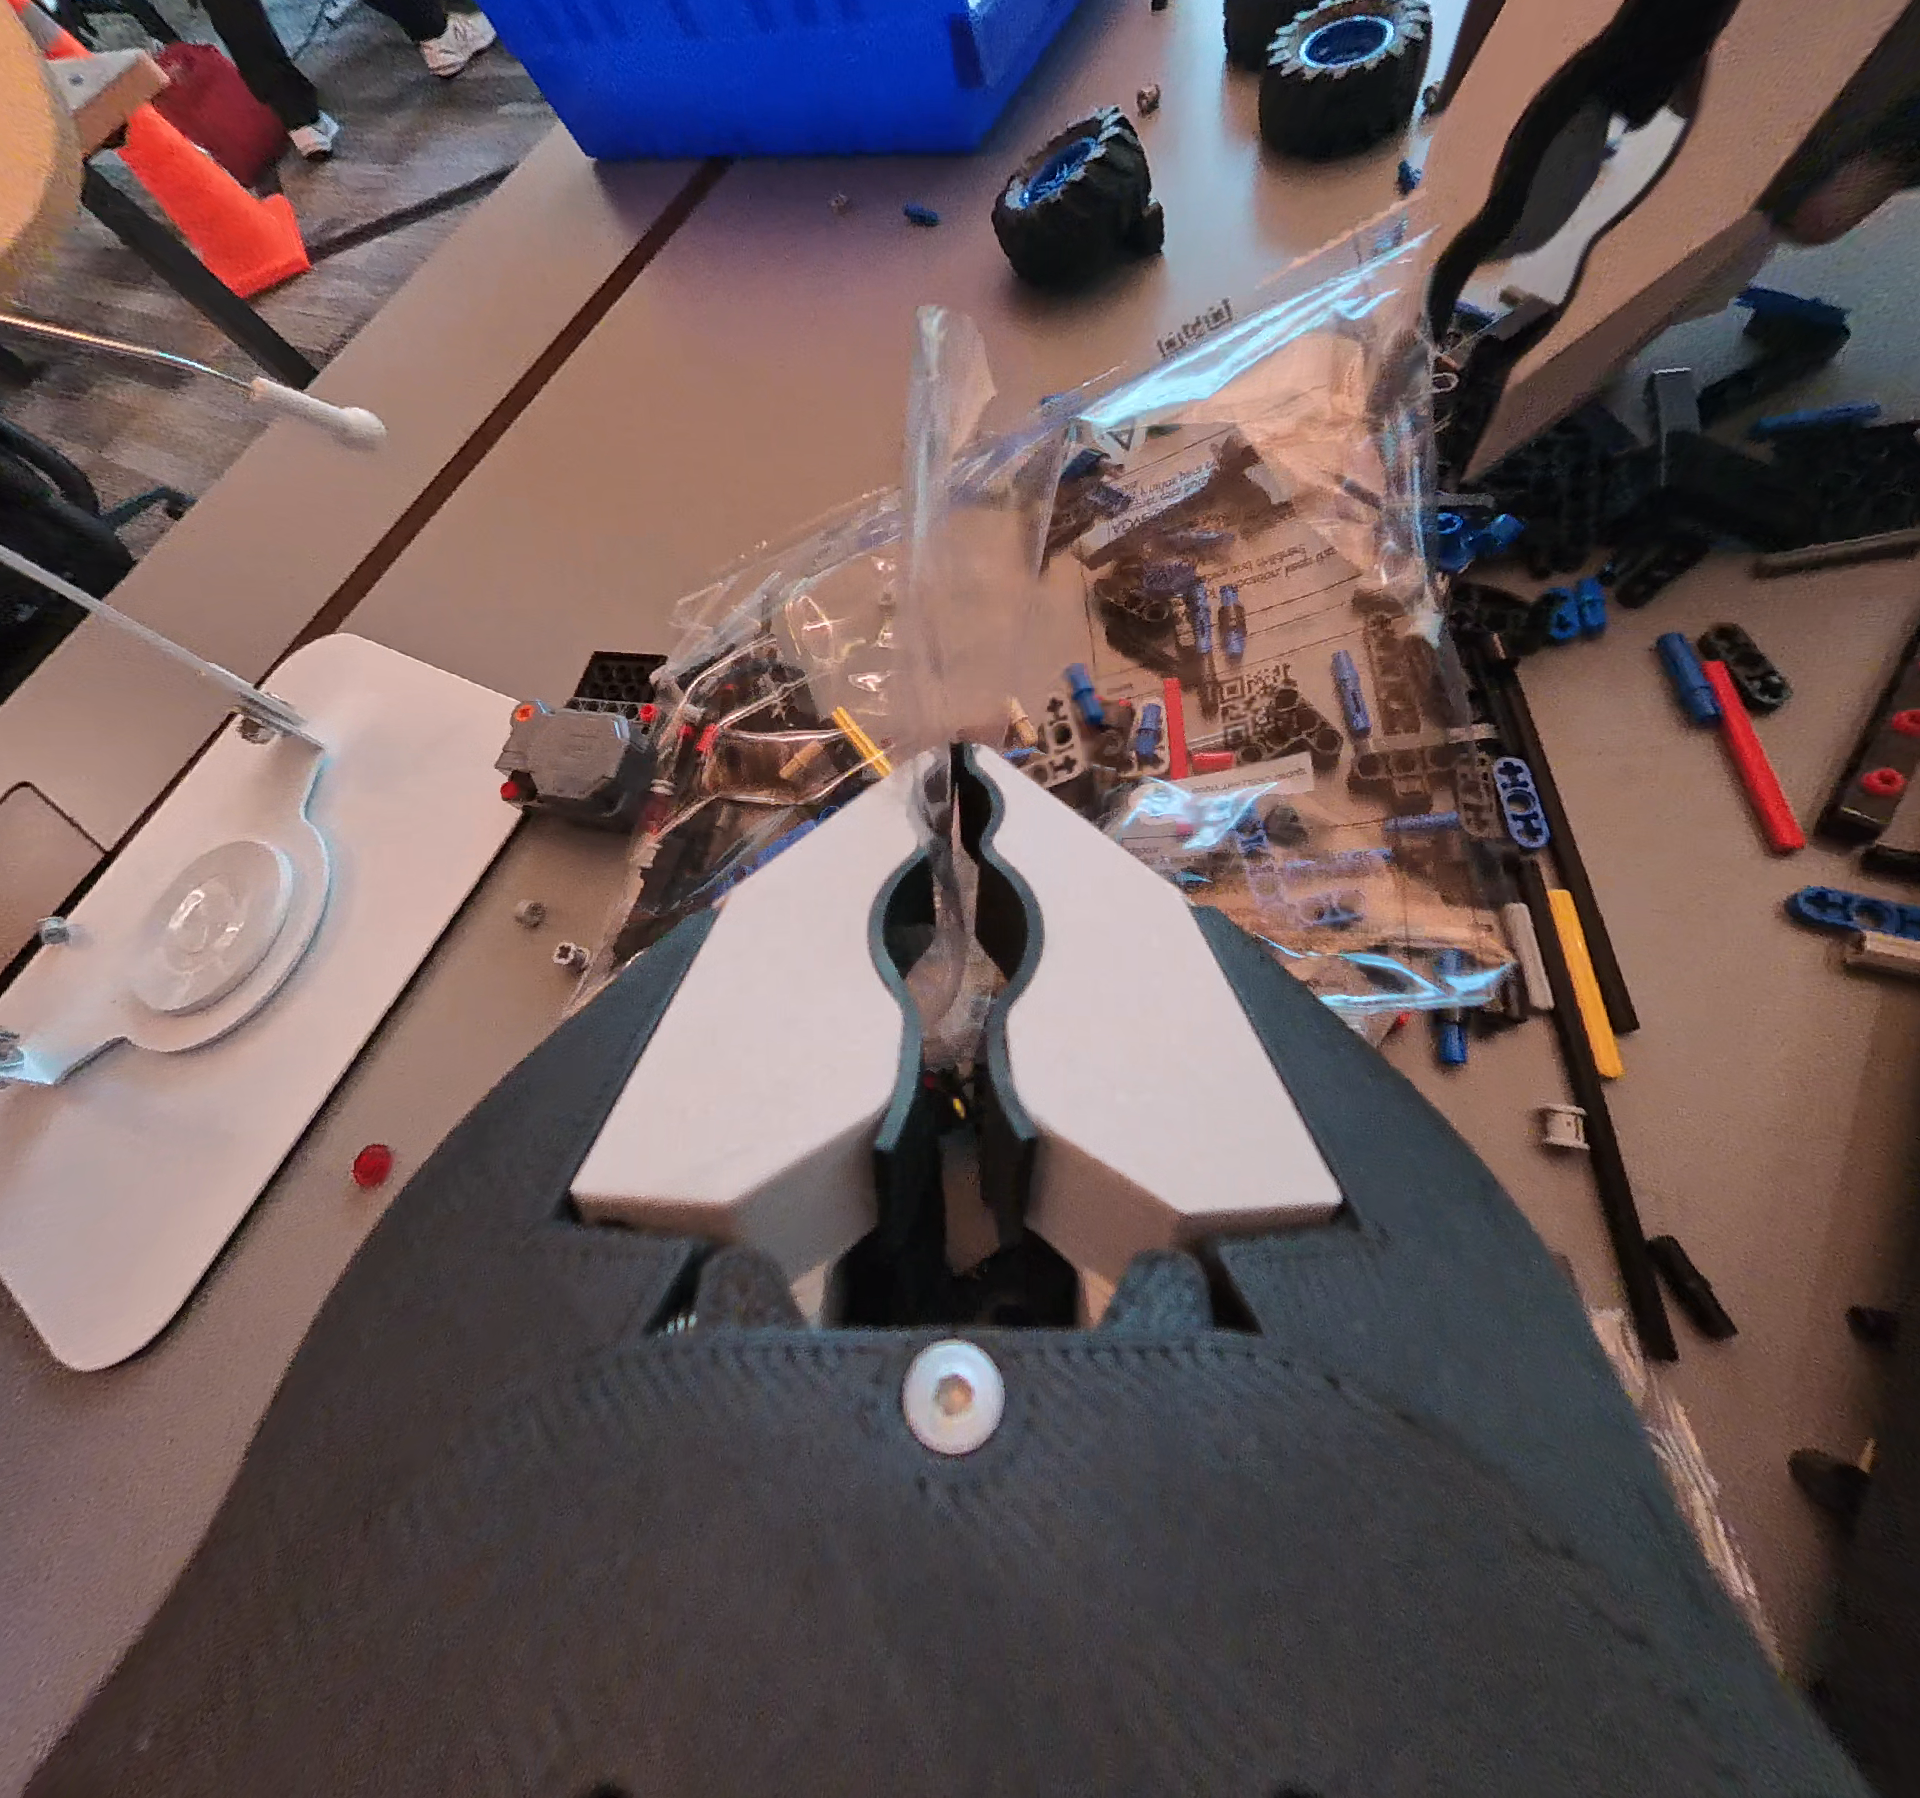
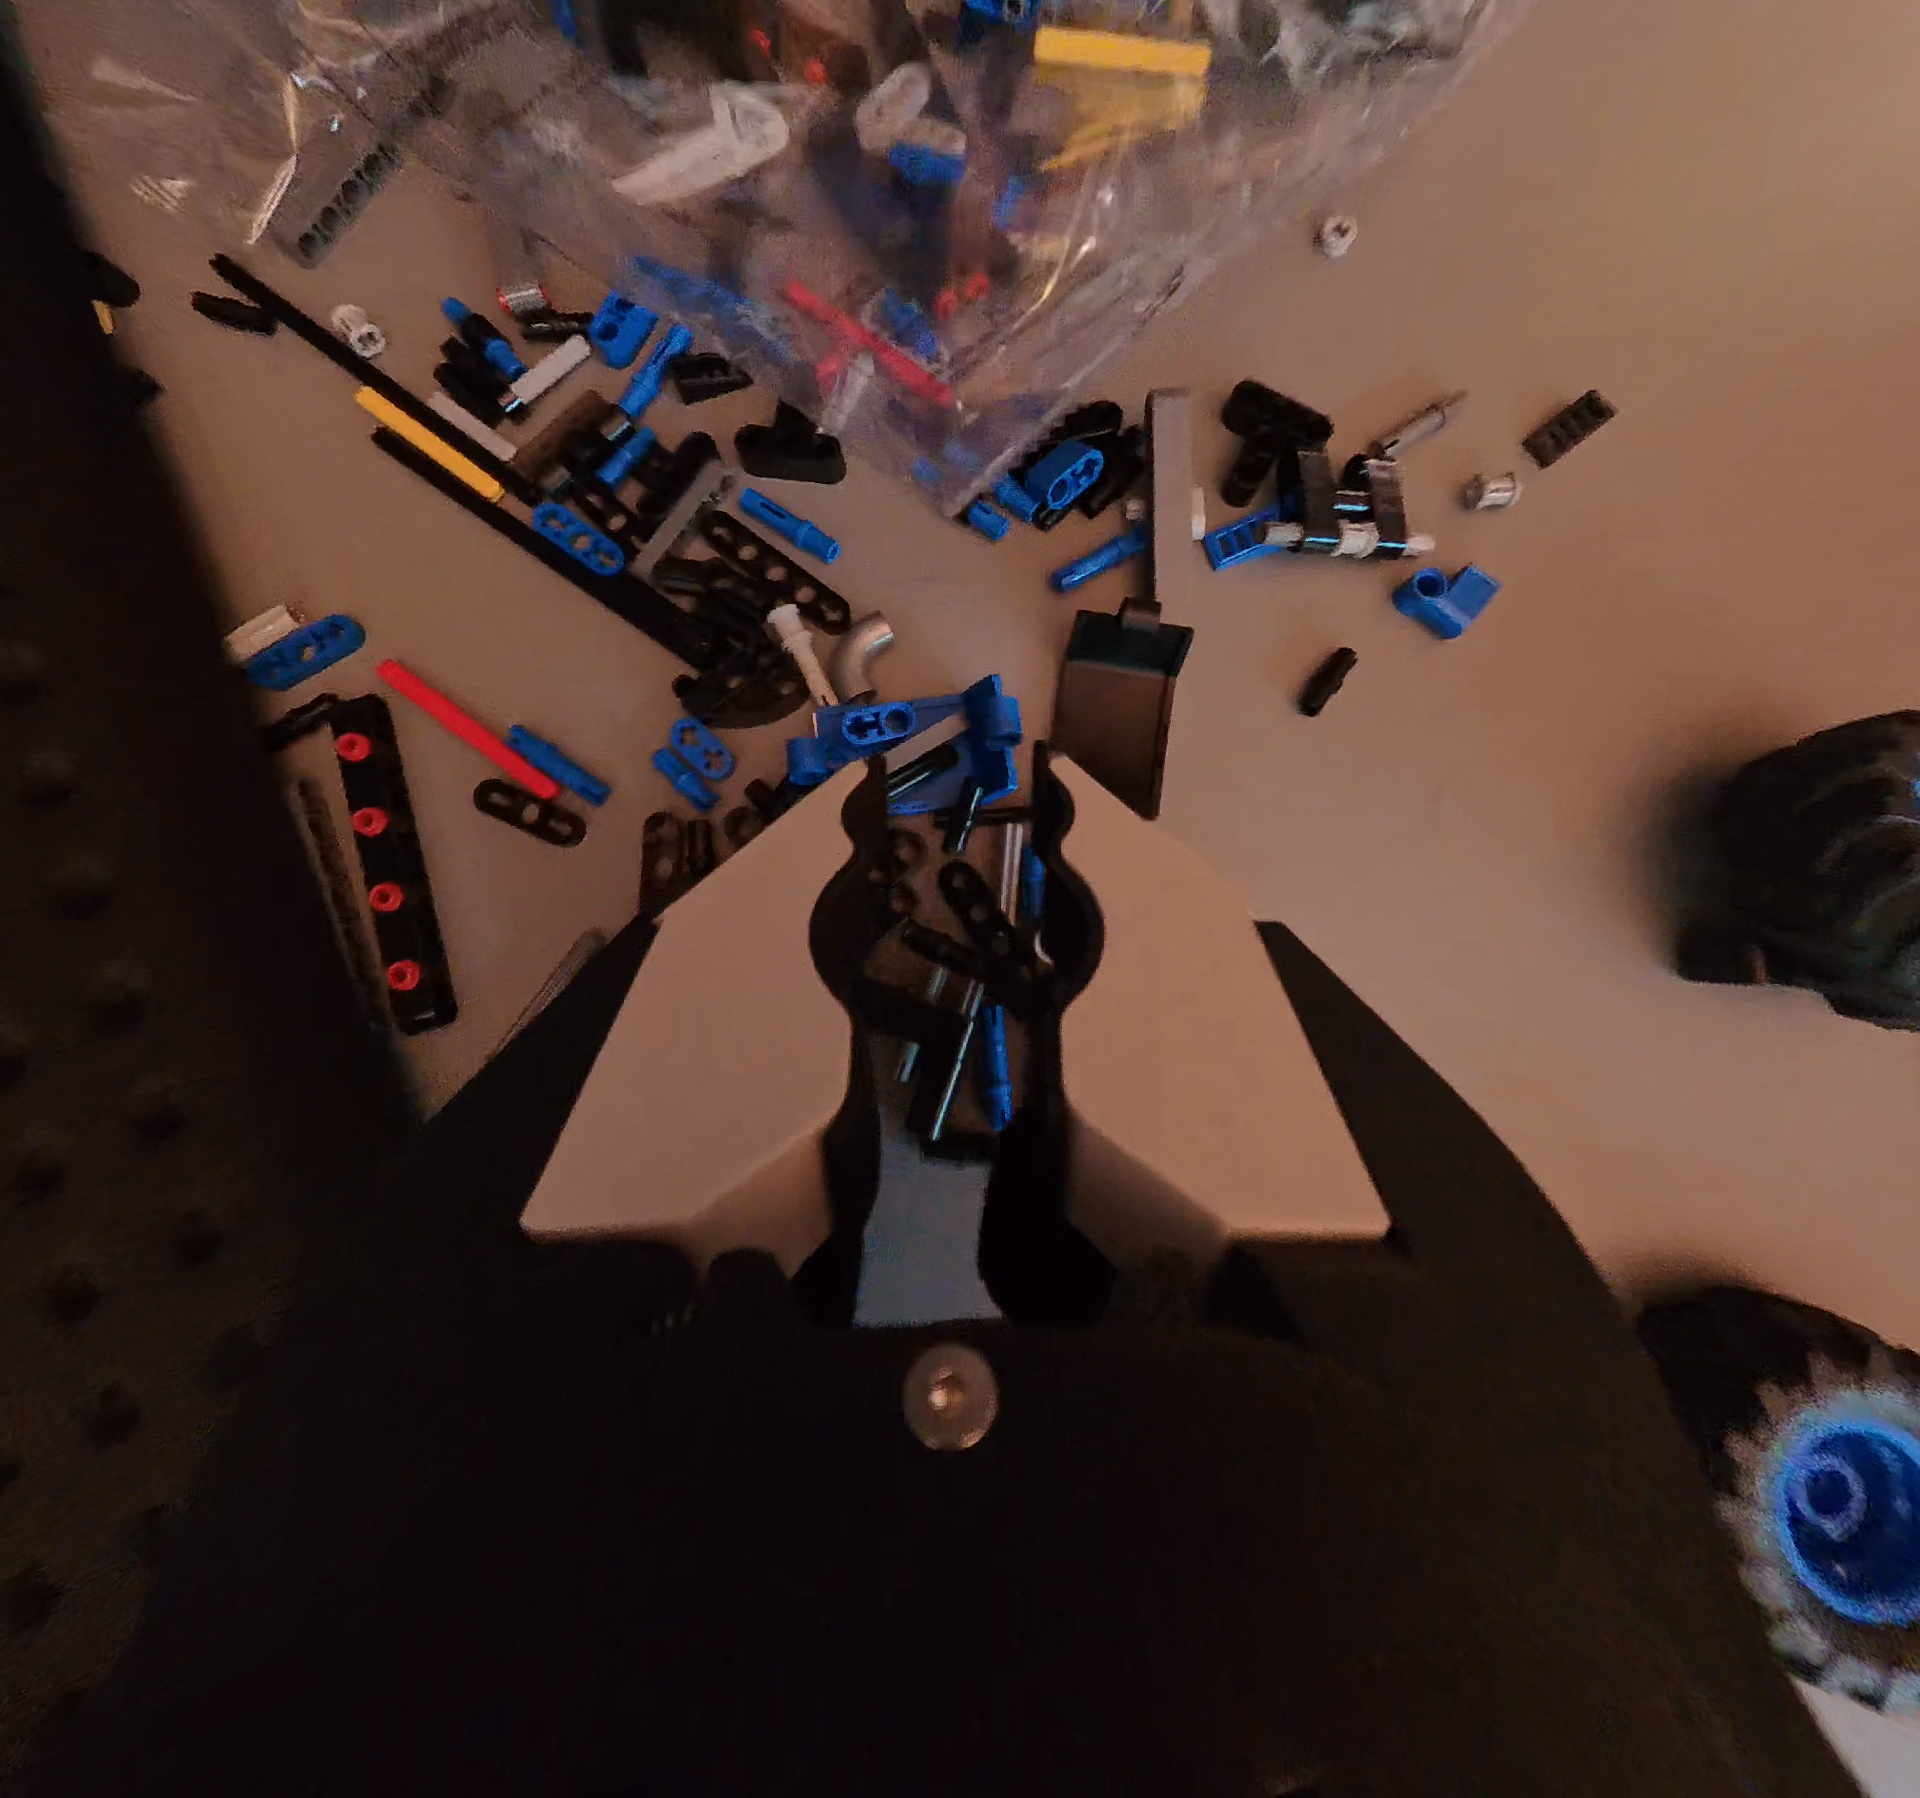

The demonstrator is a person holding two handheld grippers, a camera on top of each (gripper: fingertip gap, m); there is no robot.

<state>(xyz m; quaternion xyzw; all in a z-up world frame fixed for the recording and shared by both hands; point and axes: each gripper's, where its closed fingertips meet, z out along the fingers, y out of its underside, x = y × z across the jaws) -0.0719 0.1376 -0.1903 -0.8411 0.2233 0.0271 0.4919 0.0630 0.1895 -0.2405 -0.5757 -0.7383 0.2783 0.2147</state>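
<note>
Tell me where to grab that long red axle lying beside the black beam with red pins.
Grip the red axle mid-length from above, fingers across its thin width. It lies flat with bare table on both long sides; a blue pin crowds its lower end.

Bag (image 1: pixel 1195 605) on table (image 1: pixel 623 501); bin (image 1: pixel 748 13) behind; wheels (image 1: pixel 1340 65) right.

Blue bin (image 1: pixel 748 13) — orange cone (image 1: pixel 208 200) (floor).
</note>
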